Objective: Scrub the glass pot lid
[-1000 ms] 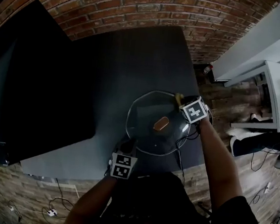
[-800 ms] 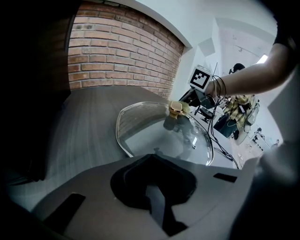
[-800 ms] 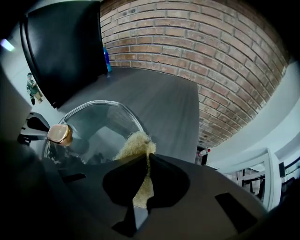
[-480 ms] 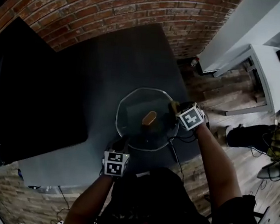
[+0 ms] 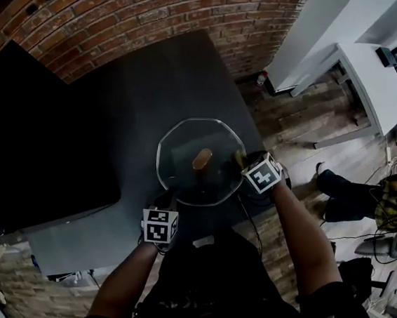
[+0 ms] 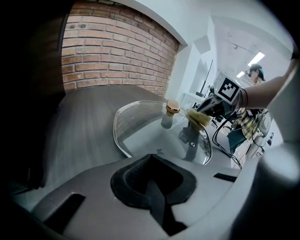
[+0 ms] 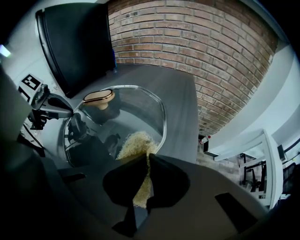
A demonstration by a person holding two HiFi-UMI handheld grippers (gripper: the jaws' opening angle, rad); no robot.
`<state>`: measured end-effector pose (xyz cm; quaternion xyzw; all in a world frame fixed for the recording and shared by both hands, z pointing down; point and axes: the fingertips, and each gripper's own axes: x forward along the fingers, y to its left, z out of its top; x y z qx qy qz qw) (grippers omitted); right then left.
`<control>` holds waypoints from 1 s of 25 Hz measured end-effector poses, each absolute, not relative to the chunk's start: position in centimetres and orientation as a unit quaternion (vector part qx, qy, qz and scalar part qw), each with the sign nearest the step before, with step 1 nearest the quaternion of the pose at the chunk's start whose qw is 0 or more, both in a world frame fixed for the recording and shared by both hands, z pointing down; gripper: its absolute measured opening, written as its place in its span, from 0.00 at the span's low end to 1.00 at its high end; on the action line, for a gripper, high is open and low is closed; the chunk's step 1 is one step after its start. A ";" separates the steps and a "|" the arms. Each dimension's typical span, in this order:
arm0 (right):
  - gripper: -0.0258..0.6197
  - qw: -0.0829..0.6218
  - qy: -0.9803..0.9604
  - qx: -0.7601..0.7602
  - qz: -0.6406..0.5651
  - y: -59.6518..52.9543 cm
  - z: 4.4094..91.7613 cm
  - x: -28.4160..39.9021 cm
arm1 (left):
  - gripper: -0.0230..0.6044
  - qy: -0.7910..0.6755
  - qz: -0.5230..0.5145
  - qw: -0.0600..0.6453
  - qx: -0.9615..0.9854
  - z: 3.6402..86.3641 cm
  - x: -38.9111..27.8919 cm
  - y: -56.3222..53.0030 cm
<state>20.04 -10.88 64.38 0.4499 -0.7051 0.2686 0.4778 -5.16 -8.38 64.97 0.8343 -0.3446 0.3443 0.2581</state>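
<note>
The right gripper (image 7: 146,158) has its 2 jaws clamped on a yellow scrub pad (image 7: 135,142). The pad's frayed end presses on the glass pot lid (image 7: 140,105) near its right rim. The left gripper (image 6: 152,161) sits just beside the lid's near edge, its 2 jaws drawn together with nothing visible between them. The lid lies dome up on the dark table (image 5: 134,98), with its tan knob (image 5: 202,159) at the centre. A brick wall (image 5: 130,6) runs behind the table.
</note>
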 end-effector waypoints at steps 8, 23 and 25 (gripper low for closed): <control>0.08 0.465 -0.703 0.460 0.279 -6.3 64.0 17.4 | 0.09 -0.324 0.353 0.251 0.841 64.6 -5.2 -8.2; 0.08 0.419 -0.714 0.480 0.289 -1.5 64.0 8.3 | 0.09 -0.297 0.357 0.236 0.854 64.6 -5.2 -8.0; 0.08 0.418 -0.716 0.479 0.288 -1.3 64.0 7.3 | 0.09 -0.294 0.355 0.235 0.856 64.7 -5.2 -7.9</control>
